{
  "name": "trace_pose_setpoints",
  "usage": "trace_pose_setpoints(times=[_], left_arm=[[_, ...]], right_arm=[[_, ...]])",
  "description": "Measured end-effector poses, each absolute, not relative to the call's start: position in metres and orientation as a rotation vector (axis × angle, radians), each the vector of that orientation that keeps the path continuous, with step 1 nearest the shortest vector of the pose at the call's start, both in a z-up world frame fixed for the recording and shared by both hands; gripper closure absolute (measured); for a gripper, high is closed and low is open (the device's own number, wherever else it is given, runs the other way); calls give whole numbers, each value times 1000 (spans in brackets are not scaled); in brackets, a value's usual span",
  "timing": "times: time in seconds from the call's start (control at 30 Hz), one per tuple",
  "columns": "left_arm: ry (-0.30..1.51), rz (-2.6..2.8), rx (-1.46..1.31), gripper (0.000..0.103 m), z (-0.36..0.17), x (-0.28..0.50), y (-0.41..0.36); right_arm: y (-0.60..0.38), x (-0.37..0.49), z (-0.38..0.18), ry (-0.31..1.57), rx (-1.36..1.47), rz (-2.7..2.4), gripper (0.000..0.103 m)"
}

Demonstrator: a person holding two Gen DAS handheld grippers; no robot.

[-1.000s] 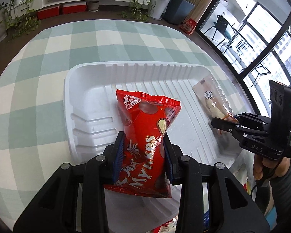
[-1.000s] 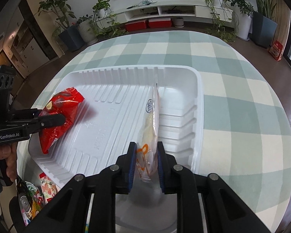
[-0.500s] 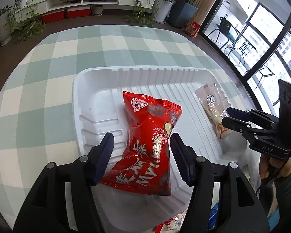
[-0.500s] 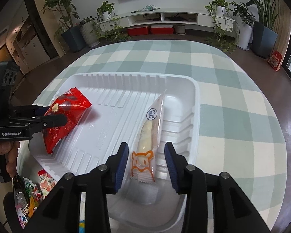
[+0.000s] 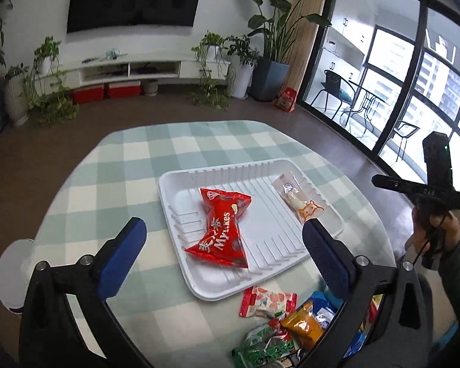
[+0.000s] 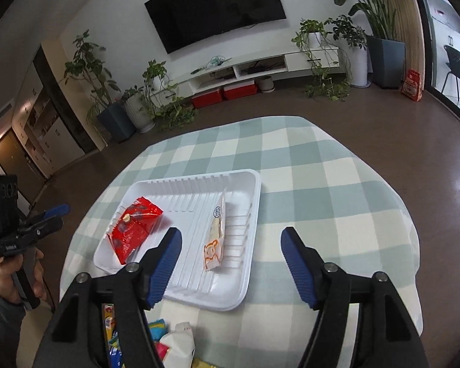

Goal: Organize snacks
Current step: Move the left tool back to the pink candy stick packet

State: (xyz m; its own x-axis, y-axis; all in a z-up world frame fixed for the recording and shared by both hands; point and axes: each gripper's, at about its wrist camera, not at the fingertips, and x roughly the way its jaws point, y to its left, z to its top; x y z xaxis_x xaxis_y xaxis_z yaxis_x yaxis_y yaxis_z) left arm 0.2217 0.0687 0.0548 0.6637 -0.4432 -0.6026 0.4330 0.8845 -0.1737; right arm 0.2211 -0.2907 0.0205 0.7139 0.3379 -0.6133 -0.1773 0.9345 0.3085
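Both tongs, left point(image 5: 220, 239) and right point(image 6: 230, 251), are opening with nothing between them; red chip bag point(image 5: 222, 225) and pale snack packet point(image 6: 216, 230) lie in the white tray point(image 5: 174, 181) mid-counter.

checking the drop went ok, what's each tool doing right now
left tool: jaws opening, holding nothing; red snack bag lies in the white tray.
right tool: jaws opening, holding nothing; pale snack packet lies in the tray.
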Motion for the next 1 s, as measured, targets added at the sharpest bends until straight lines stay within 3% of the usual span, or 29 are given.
trace_pose_setpoints(times=[0.1,0.23,0.5,0.7,1.0], left_arm=[[696,-483,26,0,64,184,80],[714,-428,-8,0,64,123,95],[817,-202,-149,0,12,17,77],[966,6,-157,0,-42,-3,51],[1088,113,-86,1,-71,20,18]], right_arm=[[-303,186,20,705,317,294,16],[-303,135,9,739,366,319,15],[-260,52,-27,763,304,240,26],[-233,24,-32,737,256,279,27],[-233,19,-35,750,264,293,27]])
